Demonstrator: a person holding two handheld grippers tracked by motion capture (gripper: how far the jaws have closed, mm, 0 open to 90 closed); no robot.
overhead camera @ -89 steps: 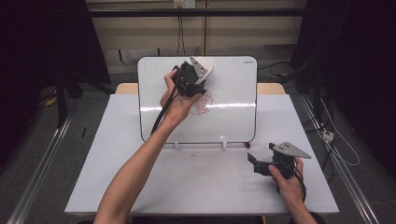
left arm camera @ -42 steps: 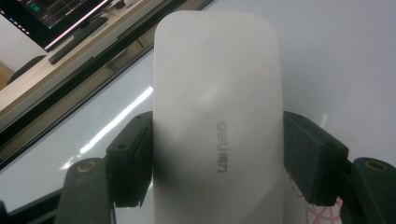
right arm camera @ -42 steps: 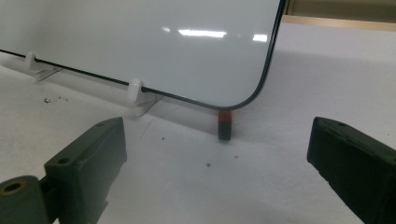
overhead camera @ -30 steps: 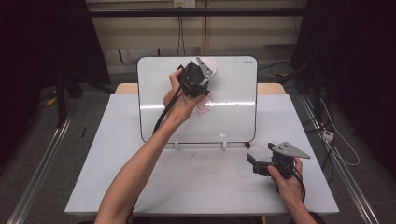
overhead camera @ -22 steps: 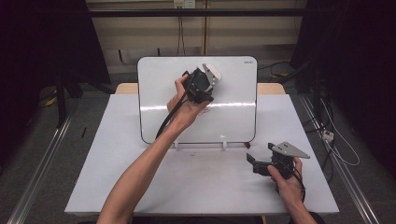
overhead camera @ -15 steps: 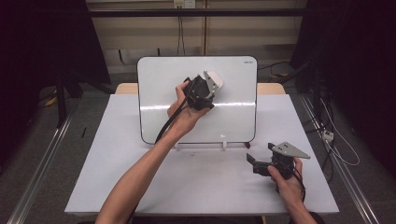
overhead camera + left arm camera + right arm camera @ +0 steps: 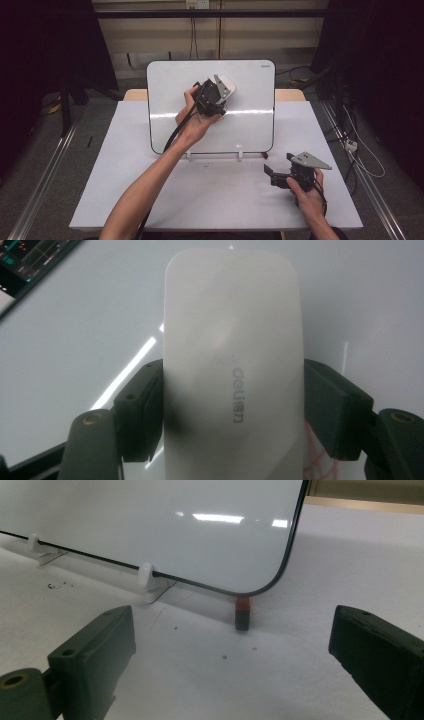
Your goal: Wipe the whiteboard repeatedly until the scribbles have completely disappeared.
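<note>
The left claw (image 7: 220, 95) squeezes a white eraser (image 7: 234, 370) from both sides and holds it flat against the whiteboard (image 7: 250, 127) (near the top middle). The right claw (image 7: 270, 172) rests wide open on the counter (image 7: 125, 170), gripping nothing.

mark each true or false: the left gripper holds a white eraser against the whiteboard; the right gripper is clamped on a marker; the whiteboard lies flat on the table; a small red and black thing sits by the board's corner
1. The left gripper holds a white eraser against the whiteboard: true.
2. The right gripper is clamped on a marker: false; its jaws stand apart with nothing between them.
3. The whiteboard lies flat on the table: false; it stands propped on white clips.
4. A small red and black thing sits by the board's corner: true.
</note>
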